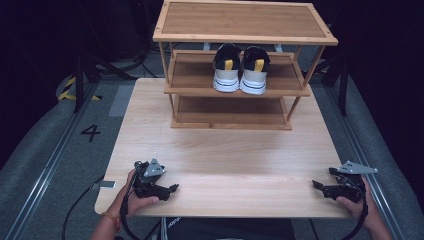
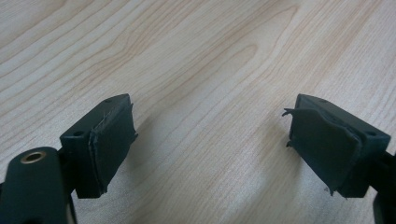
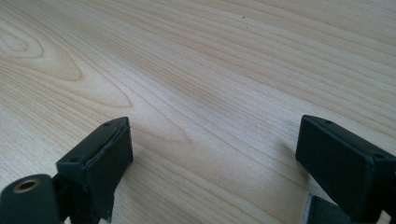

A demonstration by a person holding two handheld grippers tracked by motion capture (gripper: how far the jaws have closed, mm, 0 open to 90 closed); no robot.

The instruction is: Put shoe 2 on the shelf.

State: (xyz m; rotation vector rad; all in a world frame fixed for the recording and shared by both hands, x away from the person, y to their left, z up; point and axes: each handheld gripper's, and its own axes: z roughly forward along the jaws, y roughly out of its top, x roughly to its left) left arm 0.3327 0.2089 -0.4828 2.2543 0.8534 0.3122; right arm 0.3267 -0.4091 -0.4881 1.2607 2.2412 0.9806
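Observation:
A pair of white and black shoes [image 1: 240,68] with yellow heel tabs stands on the middle shelf of a wooden shoe rack [image 1: 244,36] at the far side of the table [image 1: 225,150]. My left gripper [image 1: 172,188] rests low over the near left corner, a hand holding it. In the left gripper view this gripper [image 2: 210,135] is open over bare wood, nothing between the jaws. My right gripper [image 1: 316,185] sits at the near right corner, pointing left. It [image 3: 212,154] is open too, with only tabletop between its pads.
The rack has three levels; its top [image 1: 244,20] and bottom shelf [image 1: 230,111] hold nothing. Light wood lies between the rack and both grippers. Grey floor with a painted "4" [image 1: 90,132] and dark stands [image 1: 80,75] flank the table.

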